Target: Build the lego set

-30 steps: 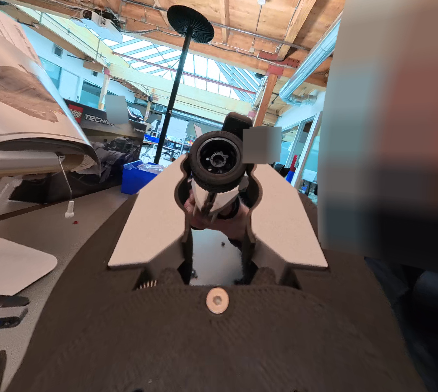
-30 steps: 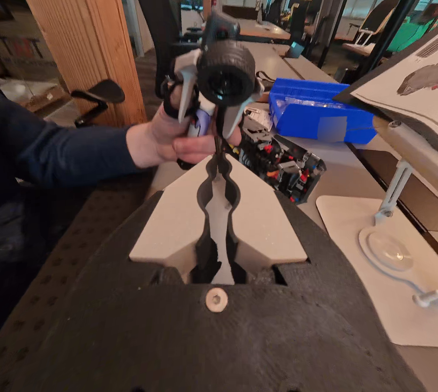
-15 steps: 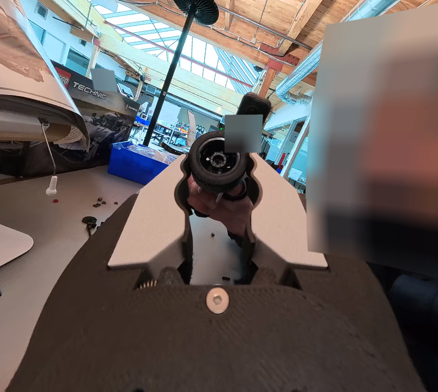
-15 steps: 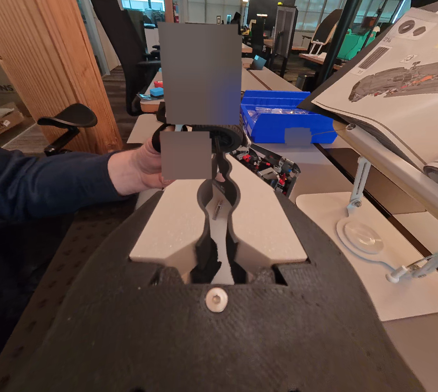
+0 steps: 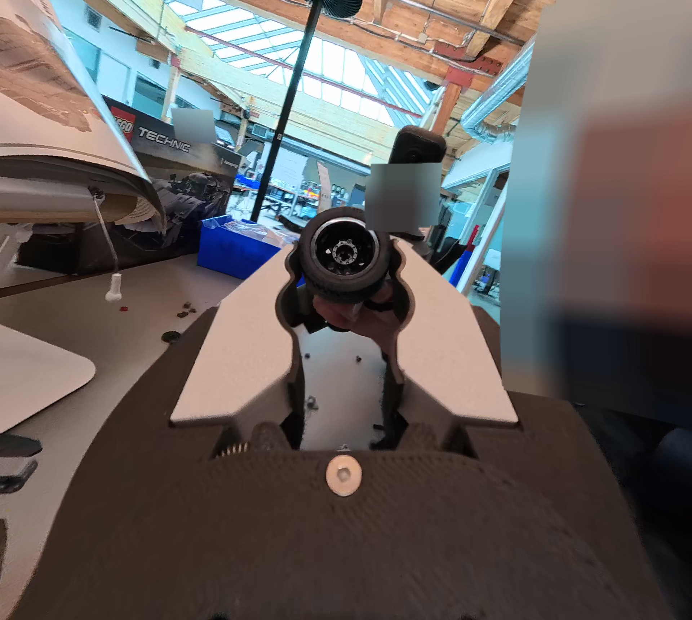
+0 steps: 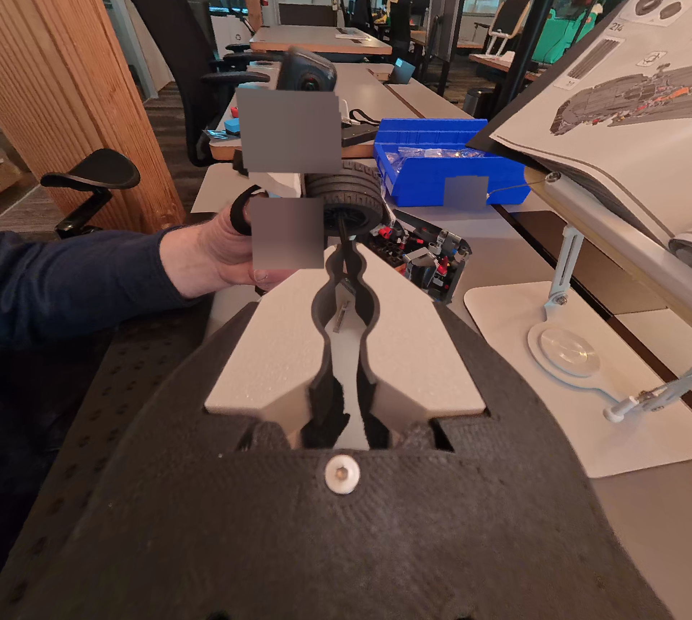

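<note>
My left claw [image 5: 342, 267] grips a black rubber wheel [image 5: 342, 257], while my right claw [image 6: 346, 253] is clenched on a thin black axle [image 6: 343, 233] whose tip sits in the wheel's hub. Just beyond the wheel, the partly built lego model [image 6: 419, 257] lies on the surface [image 6: 498, 257]. I judge the wheel is not yet mounted, so much building remains.

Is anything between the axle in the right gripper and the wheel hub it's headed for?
Nothing visible. The right gripper pinches a thin black axle whose tip already meets the hub of the wheel clamped in the left gripper.
</note>
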The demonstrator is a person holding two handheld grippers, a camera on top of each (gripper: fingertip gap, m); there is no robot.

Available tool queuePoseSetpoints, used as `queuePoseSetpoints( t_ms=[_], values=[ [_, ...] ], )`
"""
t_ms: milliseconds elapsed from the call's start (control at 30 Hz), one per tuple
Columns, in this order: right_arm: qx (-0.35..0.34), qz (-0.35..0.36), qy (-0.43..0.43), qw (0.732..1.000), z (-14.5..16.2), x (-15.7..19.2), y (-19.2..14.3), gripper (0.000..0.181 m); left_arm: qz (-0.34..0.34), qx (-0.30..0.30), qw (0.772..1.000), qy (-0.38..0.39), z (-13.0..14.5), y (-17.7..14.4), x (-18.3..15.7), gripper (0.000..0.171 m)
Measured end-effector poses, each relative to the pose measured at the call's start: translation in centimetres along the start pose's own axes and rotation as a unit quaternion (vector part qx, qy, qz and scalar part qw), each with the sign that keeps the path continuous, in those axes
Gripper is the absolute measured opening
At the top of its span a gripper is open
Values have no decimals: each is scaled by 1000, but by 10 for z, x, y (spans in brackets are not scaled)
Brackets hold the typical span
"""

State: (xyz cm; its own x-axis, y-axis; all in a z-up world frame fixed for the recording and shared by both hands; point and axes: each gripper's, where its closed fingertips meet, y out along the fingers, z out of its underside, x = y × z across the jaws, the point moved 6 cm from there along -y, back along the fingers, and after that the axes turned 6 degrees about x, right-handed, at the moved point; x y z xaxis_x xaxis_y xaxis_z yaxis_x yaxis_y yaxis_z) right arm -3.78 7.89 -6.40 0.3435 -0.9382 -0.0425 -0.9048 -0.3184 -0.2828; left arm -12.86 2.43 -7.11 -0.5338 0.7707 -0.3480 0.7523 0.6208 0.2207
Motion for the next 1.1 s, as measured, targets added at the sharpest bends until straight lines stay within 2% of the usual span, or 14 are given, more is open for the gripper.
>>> queuePoseSetpoints(
  t_ms=[33,433,700,867,1100],
  values=[
    [4,4,-3,1000,1,0,0,0,-13,5,1000,9,0,0,1,45],
    [40,75,-30,996,1,-1,3,0,-88,38,994,50,1,-1,5,44],
    [30,89,-27,995,-2,1,3,0,-92,26,995,38,0,-2,7,44],
    [15,94,-21,995,-4,3,5,0,-60,-6,998,0,-2,-3,8,44],
    [4,97,-19,995,-6,4,5,0,-56,-14,998,-2,-3,-3,7,44]
  ],
)
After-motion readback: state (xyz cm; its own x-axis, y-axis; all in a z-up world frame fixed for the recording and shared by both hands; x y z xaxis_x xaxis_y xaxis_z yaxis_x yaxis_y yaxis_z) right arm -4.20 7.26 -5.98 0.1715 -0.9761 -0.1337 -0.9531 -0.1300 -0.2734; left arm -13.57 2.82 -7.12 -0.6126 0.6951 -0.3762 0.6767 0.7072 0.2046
